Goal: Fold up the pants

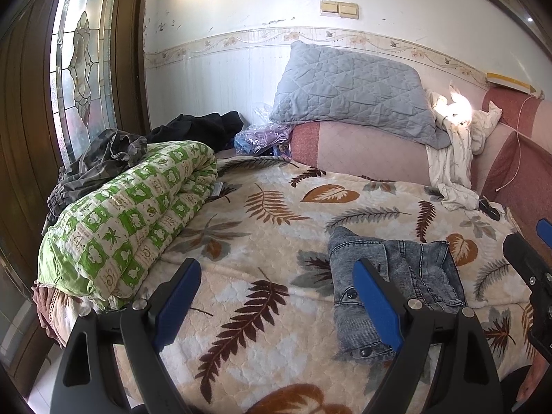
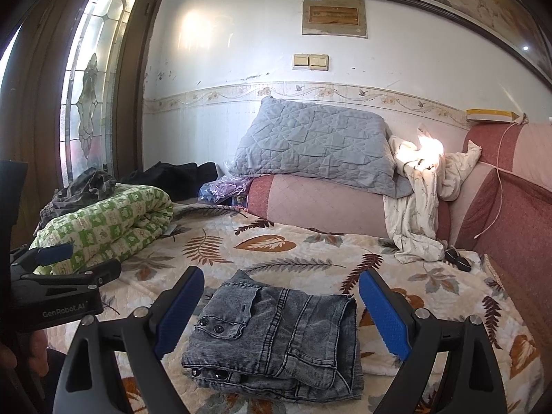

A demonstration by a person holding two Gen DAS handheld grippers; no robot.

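Grey-blue denim pants (image 2: 276,338) lie folded into a compact stack on the leaf-patterned bedspread (image 2: 296,252). In the right wrist view they sit between and just beyond my open right gripper (image 2: 281,305), which holds nothing. In the left wrist view the pants (image 1: 396,276) lie to the right, partly behind the right finger. My left gripper (image 1: 276,289) is open and empty over bare bedspread (image 1: 262,241), left of the pants. The right gripper's body shows at the left wrist view's right edge (image 1: 528,269). The left gripper shows at the right wrist view's left edge (image 2: 65,276).
A rolled green-and-white quilt (image 1: 124,220) lies at the left with dark clothes (image 1: 193,127) behind it. A grey quilted pillow (image 1: 352,89) rests on a pink bolster (image 1: 362,151) at the back. White cloth (image 2: 417,200) drapes at the right. A plastic bag (image 1: 258,136) sits by the wall.
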